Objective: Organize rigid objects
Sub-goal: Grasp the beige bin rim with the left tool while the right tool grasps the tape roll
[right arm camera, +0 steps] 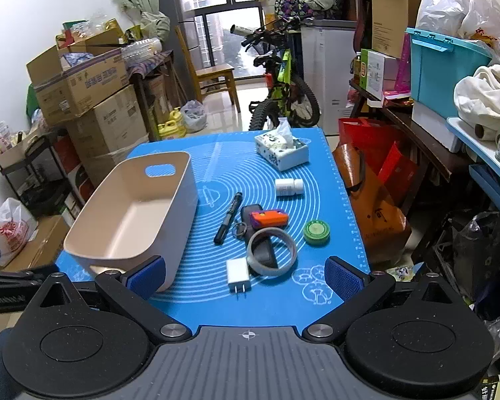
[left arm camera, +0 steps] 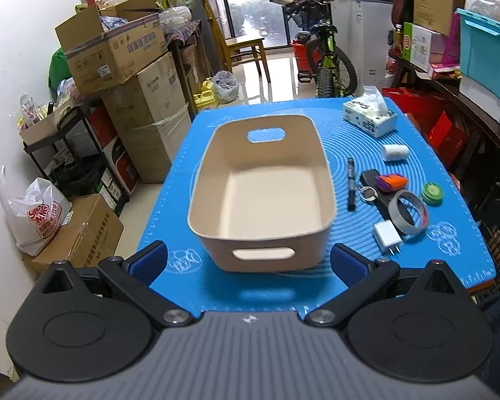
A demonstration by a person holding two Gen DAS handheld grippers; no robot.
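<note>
Both grippers hover over the near edge of the counter [right arm camera: 216, 303], which is covered by a blue mat. The left gripper [left arm camera: 248, 261] has its jaws spread wide and empty, facing the near handle wall of the beige bin [left arm camera: 261, 193]. The right gripper [right arm camera: 245, 278] is likewise released and holds nothing, its fingers framing the white charger plug [right arm camera: 238, 275] just ahead. The bin stands upright and empty on the left part of the mat. The loose items lie to its right, none yet stowed: a black marker [right arm camera: 228, 218], an orange and purple block [right arm camera: 270, 218] resting on a dark flat object, a key ring [right arm camera: 239, 229], a grey tape ring [right arm camera: 271, 251] lying over that dark object, a green round tin [right arm camera: 316, 232], a white bottle [right arm camera: 289, 187] on its side, and a tissue box [right arm camera: 281, 150] at the far end. Judged risks: the plug, tape ring and dark object sit touching or overlapping, so a grasp at the plug could drag or nudge its neighbours. The bottle lies on its side and would likely roll if bumped, and the tin sits near the right edge of the mat, where a careless push could send it off. The light bin may slide if struck by the left gripper.
</note>
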